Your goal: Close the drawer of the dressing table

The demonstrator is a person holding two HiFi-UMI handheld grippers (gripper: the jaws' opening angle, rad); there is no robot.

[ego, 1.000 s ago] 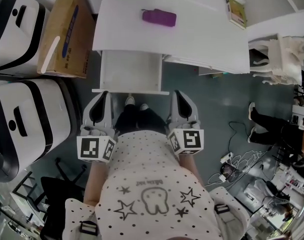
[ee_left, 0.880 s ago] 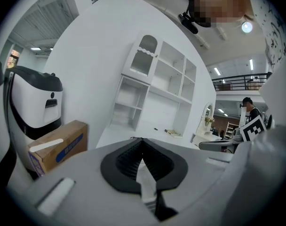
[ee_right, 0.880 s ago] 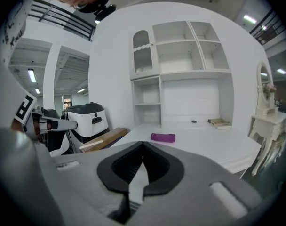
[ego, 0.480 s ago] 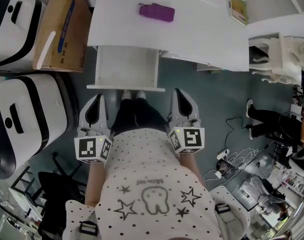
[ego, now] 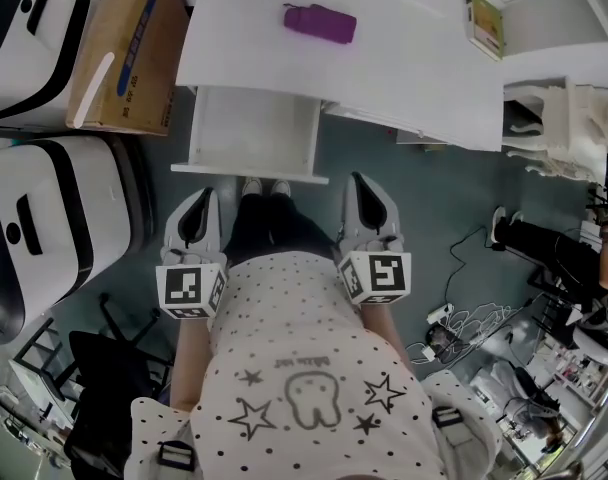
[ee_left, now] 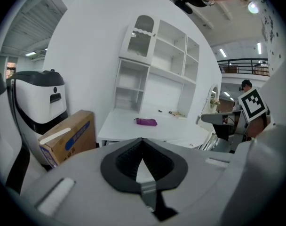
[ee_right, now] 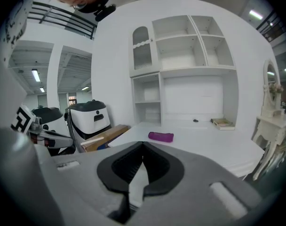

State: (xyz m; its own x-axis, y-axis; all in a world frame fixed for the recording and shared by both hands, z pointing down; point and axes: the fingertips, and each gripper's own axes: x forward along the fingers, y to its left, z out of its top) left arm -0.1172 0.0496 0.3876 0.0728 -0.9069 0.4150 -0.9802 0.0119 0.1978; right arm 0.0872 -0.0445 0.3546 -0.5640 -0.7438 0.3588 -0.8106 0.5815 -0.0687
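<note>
It seems the approach step: near the open drawer (ego: pixel 254 128), my left gripper (ego: pixel 198 204) and right gripper (ego: pixel 365 190) — jaws closed, empty — must push its front.

I see the drawer (ego: pixel 252 133) jutting toward me from under the dressing table (ego: pixel 404 68), at its left end. On the table a pouch (ego: pixel 319 21) lies behind the drawer, a book (ego: pixel 487 25) far right. A cardboard box (ego: pixel 124 53) stands left of the table.

The dressing table (ego: pixel 384 63) and its drawer (ego: pixel 252 133) are plain white; the pouch (ego: pixel 319 21) is purple. The cardboard box (ego: pixel 124 53) is brown with a blue stripe. The shirt (ego: pixel 304 358) is white with dark dots and outlined stars. The left gripper (ego: pixel 201 196) and right gripper (ego: pixel 362 181) are grey, with black-and-white square markers.
</note>
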